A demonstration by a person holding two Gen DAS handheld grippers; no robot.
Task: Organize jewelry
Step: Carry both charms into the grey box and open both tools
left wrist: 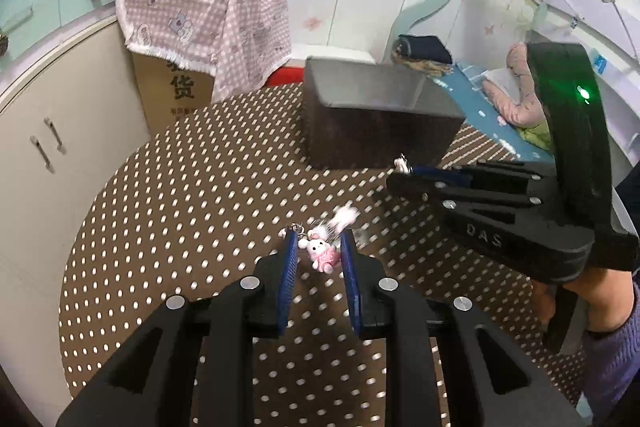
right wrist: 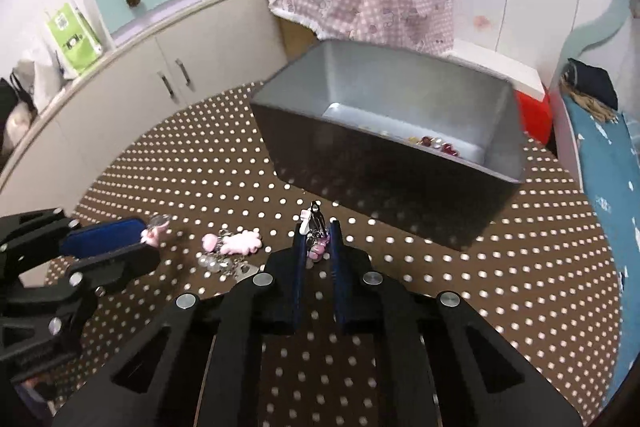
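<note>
Both grippers hang over the brown dotted tablecloth (right wrist: 440,267). The right gripper (right wrist: 316,247) is clamped on a small pink charm (right wrist: 316,250) whose metal clasp (right wrist: 316,219) sticks up past the blue pads, just near the grey box (right wrist: 304,131). A few beads (right wrist: 434,143) lie in the box's far right corner. The left gripper (left wrist: 319,251) has a pink bunny keychain (left wrist: 320,254) between its narrowly parted jaws; I cannot tell whether the pads press on it. Between the grippers, loose pink charms (right wrist: 236,243) lie on the cloth.
</note>
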